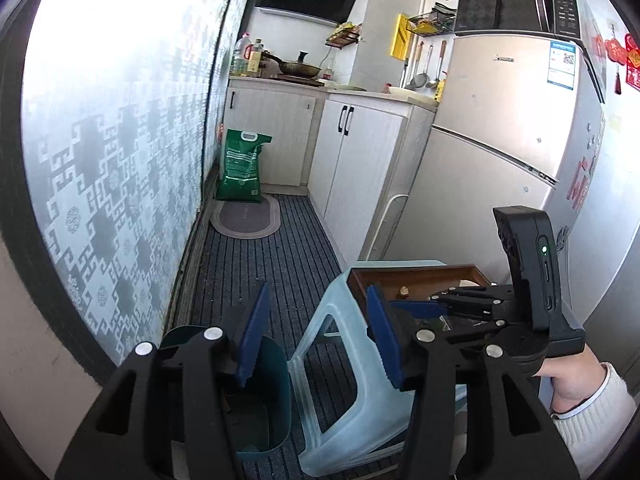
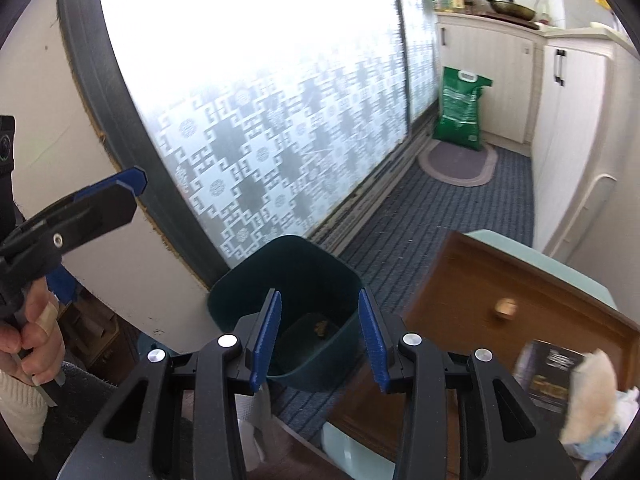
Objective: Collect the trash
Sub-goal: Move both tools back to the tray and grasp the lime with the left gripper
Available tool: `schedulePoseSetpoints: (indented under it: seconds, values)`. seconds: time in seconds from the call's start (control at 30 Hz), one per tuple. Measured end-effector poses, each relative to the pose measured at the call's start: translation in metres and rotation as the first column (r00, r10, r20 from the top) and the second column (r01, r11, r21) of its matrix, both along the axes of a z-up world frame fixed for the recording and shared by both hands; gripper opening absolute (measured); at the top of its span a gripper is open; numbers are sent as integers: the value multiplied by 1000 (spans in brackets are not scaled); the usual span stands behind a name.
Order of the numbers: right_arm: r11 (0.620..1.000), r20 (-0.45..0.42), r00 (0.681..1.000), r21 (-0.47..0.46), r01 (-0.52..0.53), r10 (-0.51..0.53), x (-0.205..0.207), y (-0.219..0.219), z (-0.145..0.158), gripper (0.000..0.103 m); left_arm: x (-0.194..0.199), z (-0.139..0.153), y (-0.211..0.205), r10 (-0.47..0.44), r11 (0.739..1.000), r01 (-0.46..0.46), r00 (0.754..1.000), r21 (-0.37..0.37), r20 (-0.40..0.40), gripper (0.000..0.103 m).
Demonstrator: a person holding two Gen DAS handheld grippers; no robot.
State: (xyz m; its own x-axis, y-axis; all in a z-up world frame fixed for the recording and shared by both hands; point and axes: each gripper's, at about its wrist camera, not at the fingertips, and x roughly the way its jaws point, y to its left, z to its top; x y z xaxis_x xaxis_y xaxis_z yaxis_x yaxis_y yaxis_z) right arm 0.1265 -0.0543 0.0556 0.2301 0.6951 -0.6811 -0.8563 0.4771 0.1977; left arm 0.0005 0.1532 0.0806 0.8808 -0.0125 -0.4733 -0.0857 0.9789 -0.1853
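1. Left gripper (image 1: 316, 336): jaws wide, empty, above the striped carpet (image 1: 280, 248).
2. Right gripper (image 2: 320, 336): jaws wide, empty, over the bin (image 2: 256, 280).
3. Tray (image 2: 460, 272) on the stool (image 1: 340, 420) holds tissue (image 2: 592, 396), a dark packet (image 2: 544, 376) and a small nut (image 2: 505, 306).
4. Bin stands beside the frosted door (image 2: 280, 120); scrap (image 2: 322, 326) lies inside.

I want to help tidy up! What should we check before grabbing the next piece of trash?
1. Right gripper open, holding nothing: ok.
2. Left gripper open, holding nothing: ok.
3. Green bin upright, mouth uncovered: ok.
4. Trash left on the brown tray: ok, a crumpled tissue, a dark packet and a small round bit remain.
5. Tray steady on the pale blue stool: cannot tell.
6. Room in the bin: ok, only a small scrap at the bottom.
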Motion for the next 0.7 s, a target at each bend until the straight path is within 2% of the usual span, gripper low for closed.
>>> schedulePoseSetpoints:
  seconds: [0.13, 0.3, 0.4, 0.7]
  values:
    - [998, 4, 999, 19, 52, -52, 12, -32, 8, 41, 16, -5, -29, -79, 996, 79, 997, 34, -9, 54]
    - [992, 1, 993, 47, 115, -115, 28, -72, 16, 41, 37, -16, -68, -172, 979, 175, 984, 107, -35, 56]
    - [987, -2, 989, 61, 147, -148, 34, -92, 18, 41, 48, -26, -84, -216, 968, 222, 975, 115, -60, 56]
    - [968, -8, 974, 104, 227, -228, 46, -148, 25, 41, 87, -65, -114, -258, 945, 285, 951, 159, -171, 57]
